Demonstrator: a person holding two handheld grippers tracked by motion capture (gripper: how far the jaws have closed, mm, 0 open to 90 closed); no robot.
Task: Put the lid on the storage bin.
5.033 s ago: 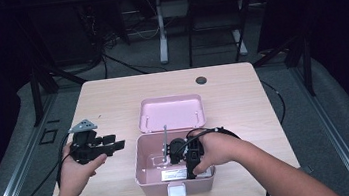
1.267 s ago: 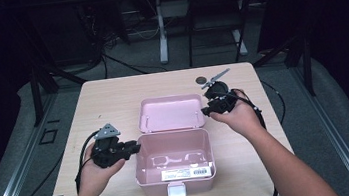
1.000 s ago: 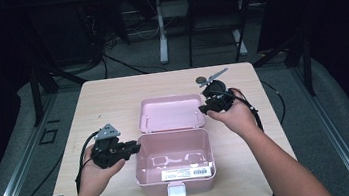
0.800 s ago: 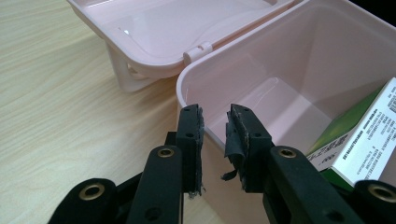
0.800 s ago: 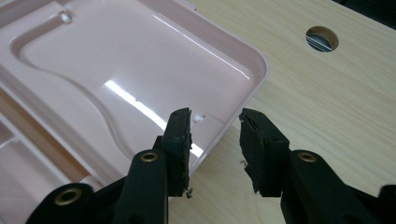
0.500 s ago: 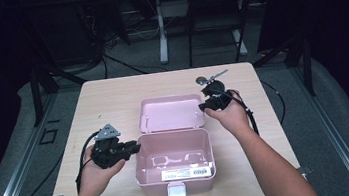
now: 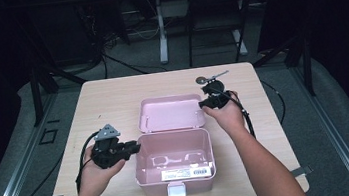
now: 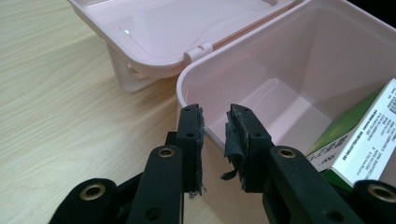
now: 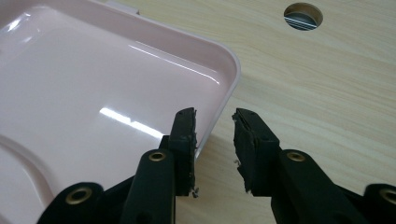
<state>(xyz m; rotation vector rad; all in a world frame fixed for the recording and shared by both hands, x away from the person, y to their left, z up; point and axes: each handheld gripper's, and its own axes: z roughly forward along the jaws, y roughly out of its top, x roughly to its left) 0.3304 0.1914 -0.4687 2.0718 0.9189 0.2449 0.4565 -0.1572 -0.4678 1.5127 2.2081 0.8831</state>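
The wooden tabletop carries a pink box near the person's edge, its lid swung back and lying open behind it. Inside the box lies a green and white carton. The left tool straddles the box's left wall, one jaw outside and one inside, with the pads not visibly pressing it. The right tool sits at the lid's right rim, which lies between its jaws; they have just been closing but stand apart, unclenched. A round hole lies beyond.
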